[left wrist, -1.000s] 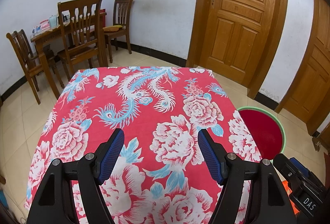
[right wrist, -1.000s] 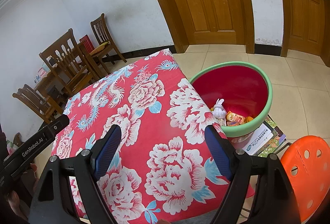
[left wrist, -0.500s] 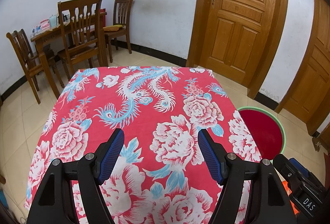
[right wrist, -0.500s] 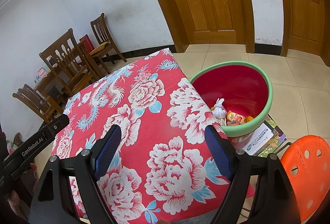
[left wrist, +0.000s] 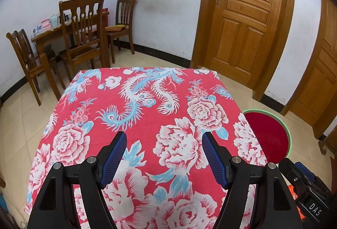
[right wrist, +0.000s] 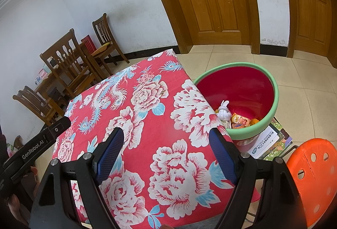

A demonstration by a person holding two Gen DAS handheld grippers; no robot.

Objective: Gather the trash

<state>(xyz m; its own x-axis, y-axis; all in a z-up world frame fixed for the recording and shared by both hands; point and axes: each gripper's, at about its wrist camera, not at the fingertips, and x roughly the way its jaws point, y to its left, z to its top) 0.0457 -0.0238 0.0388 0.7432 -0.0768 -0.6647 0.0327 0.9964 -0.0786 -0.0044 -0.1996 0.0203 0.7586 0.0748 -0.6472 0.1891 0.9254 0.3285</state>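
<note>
A red basin with a green rim (right wrist: 271, 106) stands on the floor right of the table; it also shows in the left wrist view (left wrist: 287, 134). Inside it lie a white rabbit toy (right wrist: 223, 112) and orange snack wrappers (right wrist: 240, 120). The table with the red floral cloth (left wrist: 134, 102) shows no trash on it; it also shows in the right wrist view (right wrist: 147, 115). My left gripper (left wrist: 164, 155) is open and empty above the table's near part. My right gripper (right wrist: 165, 152) is open and empty above the table's near right part.
An orange plastic stool (right wrist: 313, 176) stands at the near right. Booklets (right wrist: 267, 142) lie on the floor under the basin. A wooden dining table with chairs (left wrist: 80, 28) stands at the far left. Wooden doors (left wrist: 246, 16) line the far wall.
</note>
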